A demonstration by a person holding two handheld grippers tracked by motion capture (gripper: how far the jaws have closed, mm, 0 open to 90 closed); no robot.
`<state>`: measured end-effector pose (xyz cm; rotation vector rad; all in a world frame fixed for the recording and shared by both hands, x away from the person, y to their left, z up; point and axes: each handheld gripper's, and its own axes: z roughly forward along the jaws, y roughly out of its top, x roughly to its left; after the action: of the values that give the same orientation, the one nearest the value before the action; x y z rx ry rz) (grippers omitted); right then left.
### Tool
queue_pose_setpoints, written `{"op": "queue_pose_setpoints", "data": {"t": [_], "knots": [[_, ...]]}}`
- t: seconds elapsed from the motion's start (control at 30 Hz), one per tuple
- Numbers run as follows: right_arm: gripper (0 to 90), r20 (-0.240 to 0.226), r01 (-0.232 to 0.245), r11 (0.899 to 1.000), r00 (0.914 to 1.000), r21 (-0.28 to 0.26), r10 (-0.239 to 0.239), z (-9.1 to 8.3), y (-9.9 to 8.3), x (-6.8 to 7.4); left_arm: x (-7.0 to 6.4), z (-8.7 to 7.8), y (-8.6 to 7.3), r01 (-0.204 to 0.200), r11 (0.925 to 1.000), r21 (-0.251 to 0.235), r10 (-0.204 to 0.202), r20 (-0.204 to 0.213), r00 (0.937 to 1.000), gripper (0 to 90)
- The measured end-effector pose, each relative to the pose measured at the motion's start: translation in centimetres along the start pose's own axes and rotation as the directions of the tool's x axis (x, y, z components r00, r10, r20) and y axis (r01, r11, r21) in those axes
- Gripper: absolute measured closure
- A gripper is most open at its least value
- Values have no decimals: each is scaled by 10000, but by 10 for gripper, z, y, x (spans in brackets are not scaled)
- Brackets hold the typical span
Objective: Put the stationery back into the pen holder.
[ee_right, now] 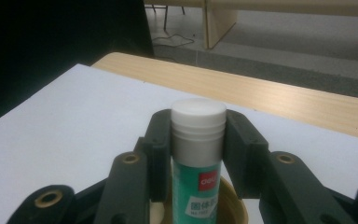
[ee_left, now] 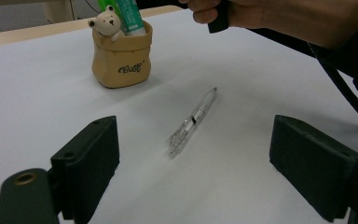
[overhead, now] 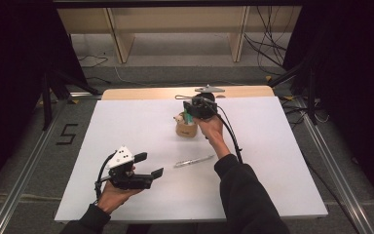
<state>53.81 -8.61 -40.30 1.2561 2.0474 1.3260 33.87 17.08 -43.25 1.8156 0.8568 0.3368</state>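
While the right hand-held gripper (ee_right: pixel 198 154) pinches the glue stick (ee_right: pixel 197 140) near the table's far edge (overhead: pixel 187 91), the left hand-held gripper (ee_left: pixel 193 163) is spread wide.

White worktop (overhead: pixel 141 195) at centre, laid over a pale wooden top whose far edge (overhead: pixel 141 92) peeks out as a strip. Beyond that edge, grey floor (overhead: pixel 175 51) and a light wooden shelf unit (overhead: pixel 175 22) on upright panels. Loose black cables (overhead: pixel 268 36) trailing over the floor right of the shelf unit, more cable (overhead: pixel 95 61) on its left. Black curtains (overhead: pixel 19 48) either side of the worktop, dark stand legs (overhead: pixel 46 100) in front of them. Metal rails (overhead: pixel 24 170) flanking both long sides, a black "5" (overhead: pixel 66 134) marked on the floor left of the worktop. Even, dim indoor light.
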Motion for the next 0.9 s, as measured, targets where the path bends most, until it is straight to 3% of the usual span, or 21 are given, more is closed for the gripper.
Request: {"op": "queue_pose_setpoints", "data": {"t": [0.13,0.3,0.4,0.67,0.9], "knots": [[651,184,111,9999,9998,-64,-110,-1,1,0,0,0,0,49,10000,-40,-49,-5,10000,152],[653,318,-113,9999,9994,8,113,6,-2,-5,0,0,0,19,10000,-48,-19,9,10000,153],[652,243,-297,9995,9993,115,294,9,-4,-6,1,0,0,12,10000,-19,-12,10,10000,152],[651,116,-256,9991,9996,345,252,11,-7,-5,0,-1,0,2,10000,-25,-2,4,10000,152],[651,93,-731,9964,9973,431,727,13,-7,-9,0,-1,0,12,10000,-28,-12,3,10000,152]]}}
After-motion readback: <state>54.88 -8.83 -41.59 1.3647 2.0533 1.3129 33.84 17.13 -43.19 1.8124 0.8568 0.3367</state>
